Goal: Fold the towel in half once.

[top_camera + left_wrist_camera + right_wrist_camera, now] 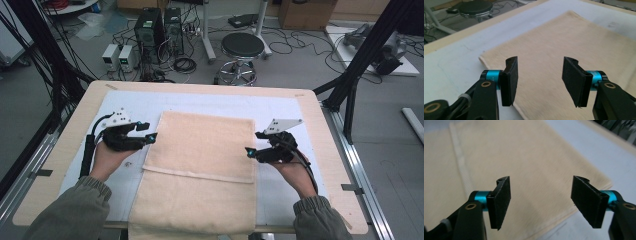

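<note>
Folding the beige towel [202, 150] looked like the work in hand, and one fold seemed done: the far half lay doubled on the near half, its hemmed edge running across the middle, while the near end hung over the front edge of the table [75, 115]. The towel lay on a pale mat [280, 107] in the middle of the table. The left tongs [148, 132] hovered just beside the towel's left edge, the right tongs [252, 143] just beside its right edge, both about level with the doubled layer. In the left gripper view the black pads [509, 80] stood apart with nothing between them, only cloth beneath; in the right gripper view the pads [501, 201] stood apart too and gripped nothing, above the towel's corner.

To do the next fold well, I judged that each hand should come in low at matching spots on the two side edges, so the cloth would lift evenly. The pads would need to slide under both layers rather than nip the top one alone, or the fold would peel open. Both should clamp at once and travel together, keeping the cloth lightly taut between them. The hanging end could drag and skew the stack, so a slow lift seemed wise
</note>
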Tool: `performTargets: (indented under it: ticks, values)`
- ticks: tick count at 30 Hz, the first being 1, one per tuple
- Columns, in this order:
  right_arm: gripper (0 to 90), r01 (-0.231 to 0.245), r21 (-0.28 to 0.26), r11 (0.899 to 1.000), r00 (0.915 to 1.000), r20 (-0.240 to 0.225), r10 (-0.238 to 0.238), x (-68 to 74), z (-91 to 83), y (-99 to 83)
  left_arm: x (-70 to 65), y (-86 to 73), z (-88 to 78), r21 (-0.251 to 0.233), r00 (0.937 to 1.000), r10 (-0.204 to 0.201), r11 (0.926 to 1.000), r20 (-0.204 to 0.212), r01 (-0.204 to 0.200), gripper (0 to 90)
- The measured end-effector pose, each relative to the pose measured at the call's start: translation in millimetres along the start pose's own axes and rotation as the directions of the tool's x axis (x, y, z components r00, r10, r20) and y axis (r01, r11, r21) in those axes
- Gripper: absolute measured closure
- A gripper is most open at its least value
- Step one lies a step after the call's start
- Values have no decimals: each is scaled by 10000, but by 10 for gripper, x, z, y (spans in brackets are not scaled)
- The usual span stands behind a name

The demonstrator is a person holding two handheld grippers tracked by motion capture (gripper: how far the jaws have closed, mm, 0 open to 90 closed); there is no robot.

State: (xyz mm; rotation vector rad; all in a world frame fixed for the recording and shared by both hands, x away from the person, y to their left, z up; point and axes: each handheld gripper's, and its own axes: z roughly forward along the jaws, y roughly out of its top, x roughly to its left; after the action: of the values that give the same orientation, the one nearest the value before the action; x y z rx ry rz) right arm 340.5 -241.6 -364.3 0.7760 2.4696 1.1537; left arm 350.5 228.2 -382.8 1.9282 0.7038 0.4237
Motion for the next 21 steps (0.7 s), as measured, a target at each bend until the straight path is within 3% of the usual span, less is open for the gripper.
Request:
performTargets:
  ticks: [5, 10, 12, 15, 21]
  values:
    - [319, 213, -37, 9998, 9996, -199, -214, 217, -22, -164, -190, -238, -31, 763, 9976, 508, 9956, 480, -544, 442]
    - [335, 212, -91, 9997, 9985, -504, -217, 324, 65, -338, -257, -484, -5, 1156, 9959, 488, 9916, 763, -575, 459]
    - [344, 54, 28, 10000, 9976, -685, -52, 364, 132, -415, -262, -509, 32, 1581, 9944, 440, 9857, 965, -590, 465]
    - [364, 80, 150, 9999, 9963, -854, -67, 420, 216, -504, -305, -507, 50, 1544, 9901, 669, 9843, 1237, -858, 487]
    - [490, 304, 590, 9978, 9925, -1197, -232, 512, 312, -633, -374, -553, 134, 2243, 9800, 998, 9647, 1723, -1377, 585]
